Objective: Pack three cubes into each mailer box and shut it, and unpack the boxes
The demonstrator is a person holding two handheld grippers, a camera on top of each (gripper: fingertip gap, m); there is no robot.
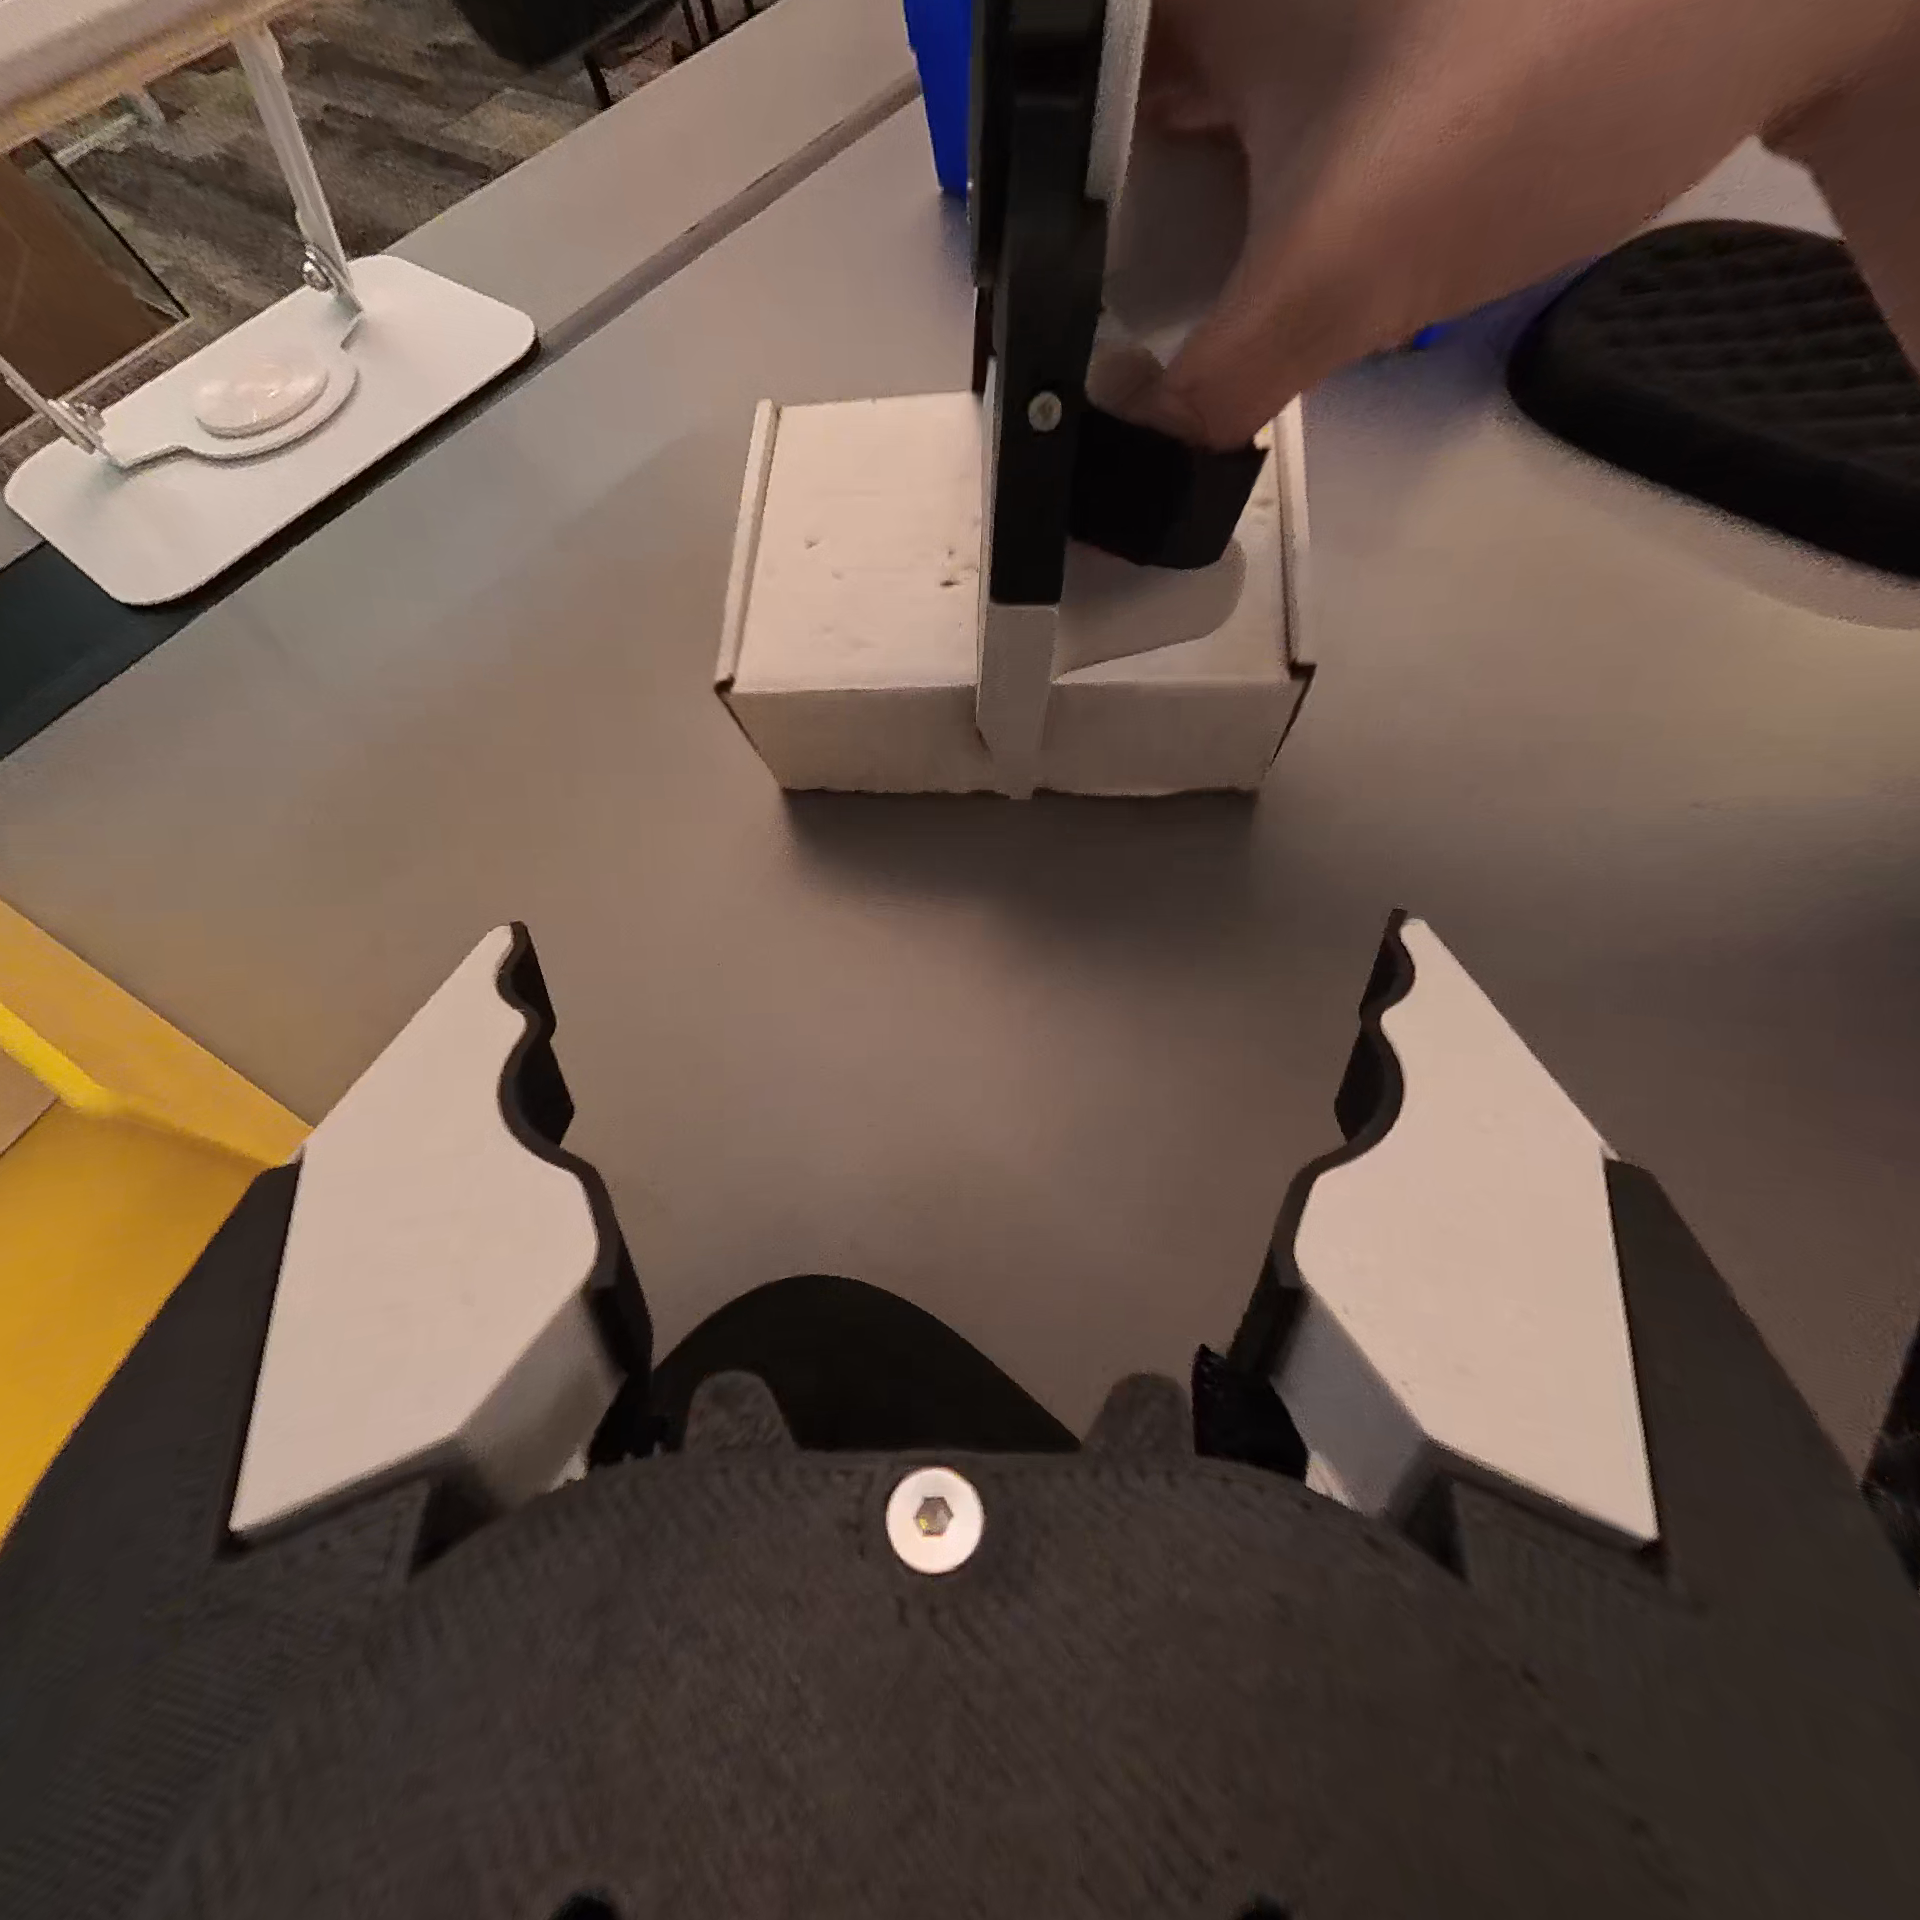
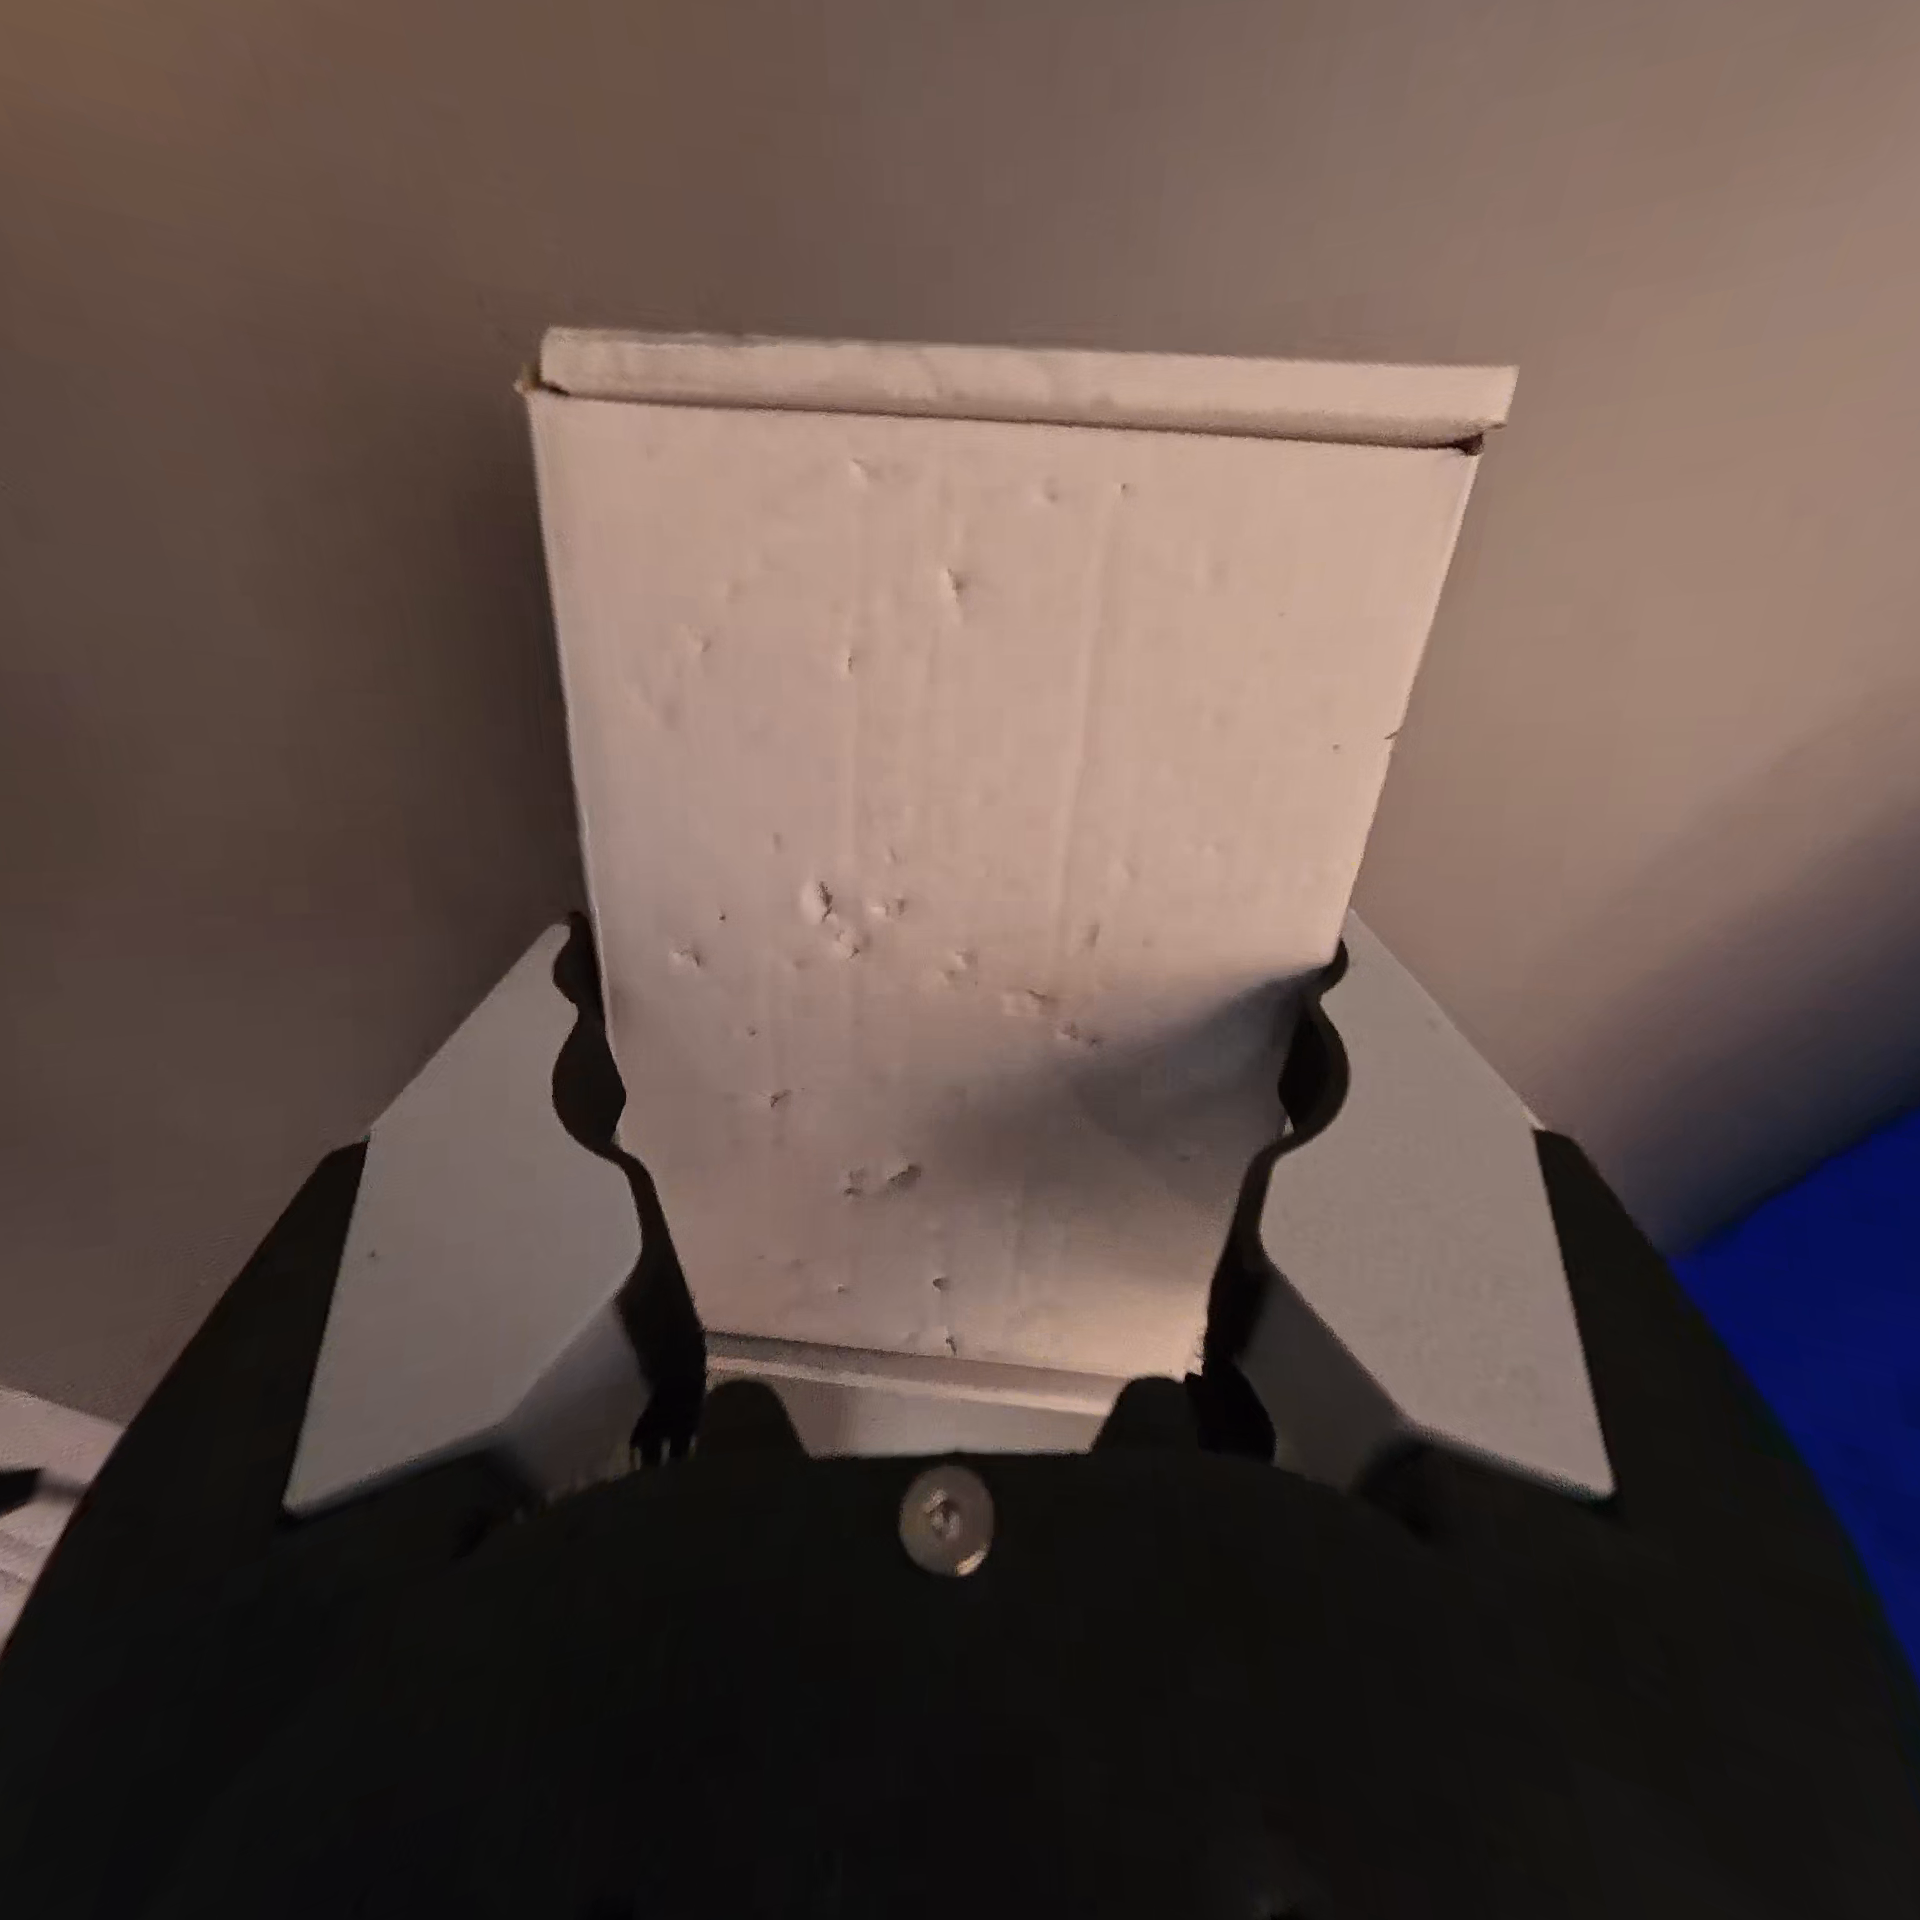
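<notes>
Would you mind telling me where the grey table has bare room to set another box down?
The widest bare patch of the grey table lies between the left gripper and the white mailer box. Another runs between the box and the white stand base. Around the box it is crowded: the right gripper straddles it, with a hand above.

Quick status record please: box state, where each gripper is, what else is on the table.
box: one white mailer box, lid shut, flat on the grey table
right gripper: straddles the box from above, fingers down its two sides; grip not confirmed
right hand: holds that gripper's handle
left gripper: open, empty, short of the box
cubes: none visible
other: white stand base far left; blue object behind the box; yellow surface at the near left edge
</notes>
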